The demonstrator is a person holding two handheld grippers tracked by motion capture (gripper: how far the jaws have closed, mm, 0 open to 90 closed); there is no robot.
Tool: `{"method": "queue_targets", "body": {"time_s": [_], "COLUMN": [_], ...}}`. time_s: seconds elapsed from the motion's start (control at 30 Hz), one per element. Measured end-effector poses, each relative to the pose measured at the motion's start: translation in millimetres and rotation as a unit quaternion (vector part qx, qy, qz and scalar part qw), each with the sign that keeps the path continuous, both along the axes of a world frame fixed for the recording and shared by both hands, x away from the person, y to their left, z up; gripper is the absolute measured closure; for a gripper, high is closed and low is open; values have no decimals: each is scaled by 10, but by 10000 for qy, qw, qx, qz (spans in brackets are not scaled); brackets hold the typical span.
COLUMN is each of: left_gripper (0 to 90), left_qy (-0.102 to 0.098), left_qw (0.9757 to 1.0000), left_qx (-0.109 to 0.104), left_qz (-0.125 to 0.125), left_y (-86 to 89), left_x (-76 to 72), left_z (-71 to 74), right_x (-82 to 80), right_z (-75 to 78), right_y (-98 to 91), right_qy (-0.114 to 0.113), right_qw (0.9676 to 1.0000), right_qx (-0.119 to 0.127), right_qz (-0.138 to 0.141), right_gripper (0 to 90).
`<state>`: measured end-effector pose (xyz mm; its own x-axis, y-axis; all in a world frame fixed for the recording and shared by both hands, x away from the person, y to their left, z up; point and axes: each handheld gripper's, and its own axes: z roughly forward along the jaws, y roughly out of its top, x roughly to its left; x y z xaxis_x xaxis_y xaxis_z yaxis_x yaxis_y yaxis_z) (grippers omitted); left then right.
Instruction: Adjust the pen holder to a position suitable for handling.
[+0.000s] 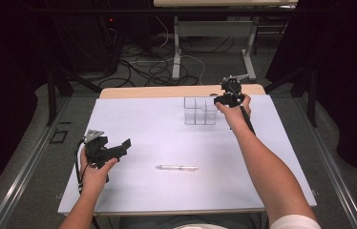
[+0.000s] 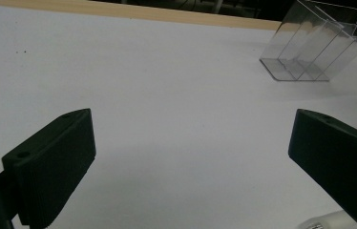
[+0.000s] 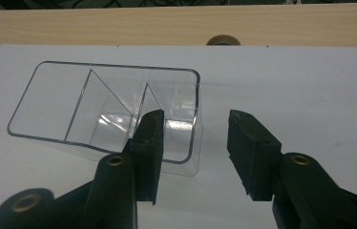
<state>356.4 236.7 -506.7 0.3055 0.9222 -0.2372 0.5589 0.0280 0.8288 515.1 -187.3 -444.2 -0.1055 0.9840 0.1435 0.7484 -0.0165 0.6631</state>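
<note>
Clear plastic forms the organizer (image 1: pixel 199 110) that stands on the white sheet (image 1: pixel 167 191) near the table's far edge, divided by inner walls into what look like 3 compartments, though the glare makes the count uncertain. The right gripper (image 1: pixel 216 98) hovers at its right end; in the right gripper view its 2 jaws are spread apart, one in front of the organizer's (image 3: pixel 71 100) end compartment and the other over bare sheet just beside the wall, with nothing between them. Whether the jaw touches the plastic cannot be told. The left gripper (image 1: pixel 125 144) is held low at the near left, well apart from the organizer, its jaws wide apart over empty sheet in the left gripper view. A pen (image 1: pixel 176 167) lies flat on the sheet near the front, between the 2 forearms, untouched.
</note>
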Motion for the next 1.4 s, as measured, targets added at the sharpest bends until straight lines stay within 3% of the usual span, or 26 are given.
{"method": "queue_targets", "body": {"time_s": [0.63,0.8,1.07,1.17,1.4], "left_gripper": [50,51,53,53,56], "left_qy": [22,37,62,66,81], "left_qw": [9999,9999,9999,9999,9998], "left_qx": [-35,-43,-36,-28,-30], "left_qz": [127,162,157,157,172], "left_y": [30,41,44,49,42], "left_x": [-20,-24,-30,-33,-29], "left_z": [-3,-9,-15,-15,-22], "right_x": [190,219,244,241,232], "right_z": [-265,-307,-378,-386,-390], "right_y": [59,81,71,84,127], "right_qy": [194,192,271,334,266], "right_qw": [9997,9996,9990,9990,9991], "right_qx": [10,-139,-258,-139,-204], "right_qz": [-115,-162,-229,-282,-273], "right_gripper": [633,642,735,769,851]}}
